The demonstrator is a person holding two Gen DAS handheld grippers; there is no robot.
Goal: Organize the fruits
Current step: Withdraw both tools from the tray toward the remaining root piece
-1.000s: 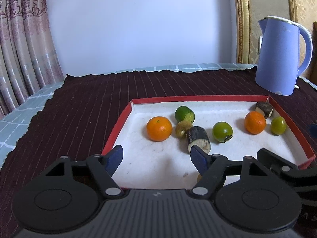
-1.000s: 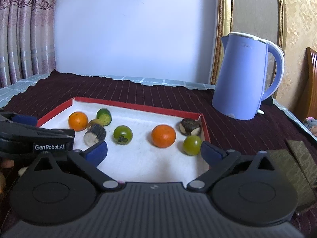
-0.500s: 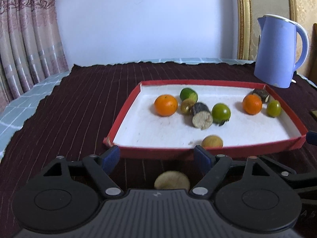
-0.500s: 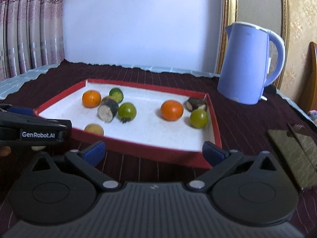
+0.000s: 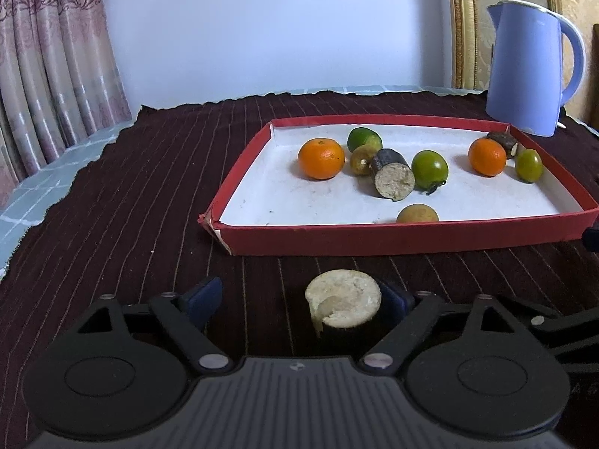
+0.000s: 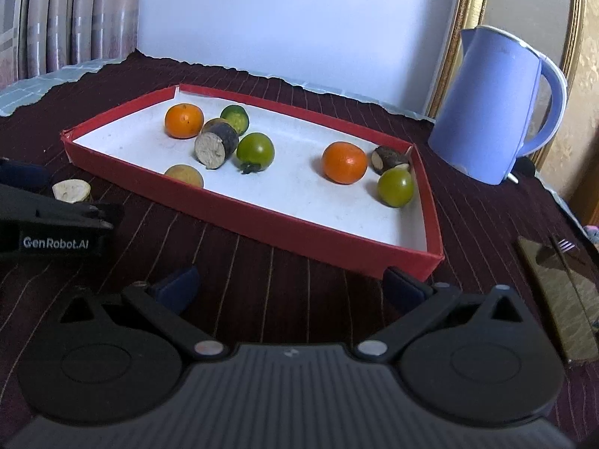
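Your left gripper (image 5: 297, 295) has just been opening; its fingers (image 5: 204, 293) straddle the cut stub (image 5: 342, 302), low centre, outside the tray (image 5: 374, 237). It looks light, firm, crumbly: pinch its dark sides. Right gripper (image 6: 294, 284) gapes empty.

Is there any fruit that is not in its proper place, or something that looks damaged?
Yes. One cut fruit piece lies on the dark cloth outside the red tray, between the open left tool fingers. The tray's near left corner looks torn.
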